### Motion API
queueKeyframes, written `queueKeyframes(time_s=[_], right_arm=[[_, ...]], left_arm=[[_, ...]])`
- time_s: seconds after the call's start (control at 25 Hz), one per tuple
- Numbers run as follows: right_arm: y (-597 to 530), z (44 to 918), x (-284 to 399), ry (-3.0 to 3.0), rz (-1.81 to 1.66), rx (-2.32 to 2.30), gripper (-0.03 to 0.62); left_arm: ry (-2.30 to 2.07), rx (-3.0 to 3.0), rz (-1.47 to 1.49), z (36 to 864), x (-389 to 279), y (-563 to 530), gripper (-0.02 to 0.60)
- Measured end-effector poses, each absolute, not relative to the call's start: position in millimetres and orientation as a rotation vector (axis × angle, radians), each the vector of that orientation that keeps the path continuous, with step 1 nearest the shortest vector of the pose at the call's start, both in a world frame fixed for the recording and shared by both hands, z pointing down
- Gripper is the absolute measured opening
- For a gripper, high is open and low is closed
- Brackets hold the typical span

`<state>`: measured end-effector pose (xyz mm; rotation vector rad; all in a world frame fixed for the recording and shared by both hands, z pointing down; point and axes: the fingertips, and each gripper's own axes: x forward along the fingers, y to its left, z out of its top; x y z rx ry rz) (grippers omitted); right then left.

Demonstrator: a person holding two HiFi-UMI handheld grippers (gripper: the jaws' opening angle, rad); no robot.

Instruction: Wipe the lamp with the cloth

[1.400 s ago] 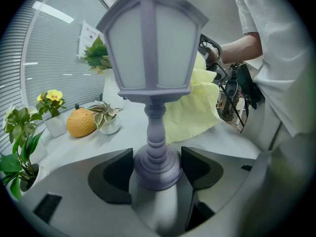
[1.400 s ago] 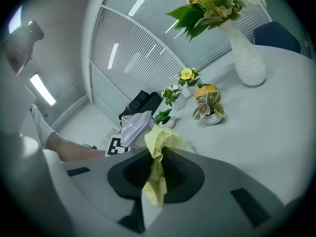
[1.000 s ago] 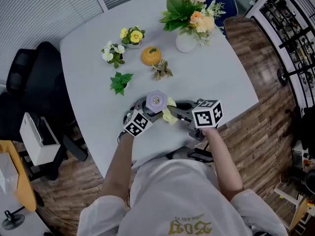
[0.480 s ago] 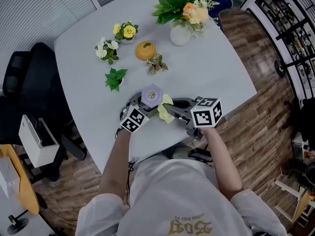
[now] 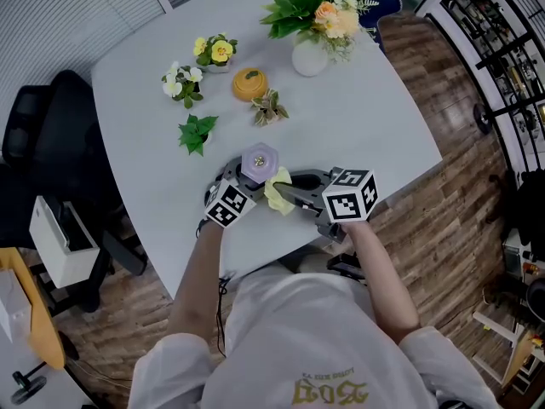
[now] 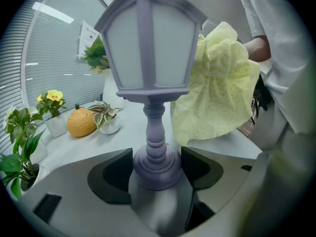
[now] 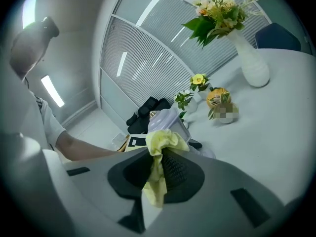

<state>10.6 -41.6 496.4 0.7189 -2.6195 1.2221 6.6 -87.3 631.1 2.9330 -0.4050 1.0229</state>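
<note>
Beyond the lamp (image 5: 260,161) and cloth (image 5: 277,194), green plant (image 5: 195,132), orange ornament (image 5: 249,83), vase (image 5: 309,58).

Office setting: white meeting table (image 5: 383,118), black swivel chair (image 5: 38,143) at left, slatted window blinds (image 5: 60,11) at far left.

Lamp (image 6: 154,147) showing lilac, panes (image 6: 170,43) glowing frosted white. Cloth (image 6: 217,93) showing pale yellow. Surface (image 5: 358,118) reading light grey. Floor (image 5: 443,203) showing brown plank pattern. Gourd ornament (image 5: 249,83) glowing orange.
</note>
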Motion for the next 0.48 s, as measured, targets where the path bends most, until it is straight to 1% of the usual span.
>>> queueKeyframes(time_s=[0.48], right_arm=[[-41.1,499.4,-6.4,-2.645,1.193,0.648,0.054]], left_arm=[[-0.411,2.933,1.022,630.1,7.0,-86.3,0.299]])
